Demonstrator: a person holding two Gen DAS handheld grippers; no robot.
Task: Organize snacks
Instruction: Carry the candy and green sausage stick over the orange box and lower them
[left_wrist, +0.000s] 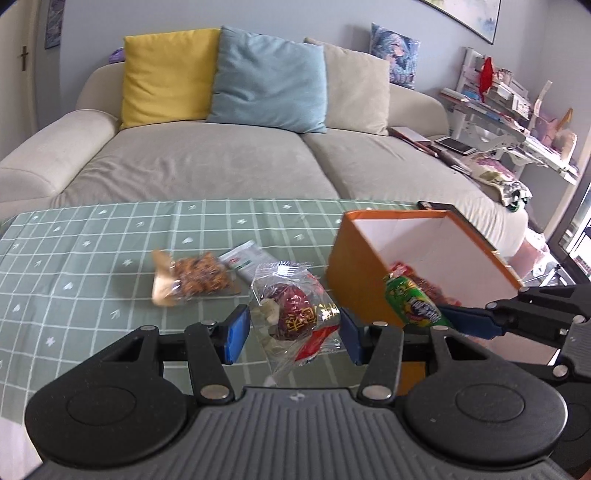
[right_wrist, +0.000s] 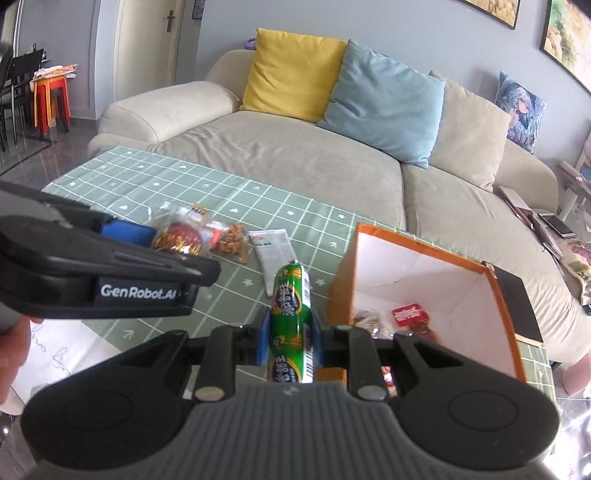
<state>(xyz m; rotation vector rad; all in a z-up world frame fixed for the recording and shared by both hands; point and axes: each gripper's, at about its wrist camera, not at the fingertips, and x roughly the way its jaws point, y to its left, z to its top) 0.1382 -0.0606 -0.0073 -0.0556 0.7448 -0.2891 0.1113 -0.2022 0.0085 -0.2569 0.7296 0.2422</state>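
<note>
Sausage (right_wrist: 290, 325) lengthwise along right claw (right_wrist: 290, 341)

Both views are bright, lit by soft daylight; in the left wrist view the strongest light enters at the far right edge, where the window (left_wrist: 580, 240) area is washed out. Shadows are faint and diffuse, a soft one lying under the clear packet (left_wrist: 295, 310) on the tablecloth (left_wrist: 92, 258), and glare glints off the packet's wrapper and off the green sausage (right_wrist: 290, 321). Fisheye distortion bows the sofa (right_wrist: 295, 158) and wall frames (right_wrist: 565, 33) towards the edges with dark corners, and the cookie packet (left_wrist: 192, 277) and box (left_wrist: 354, 280) are slightly smeared.
</note>
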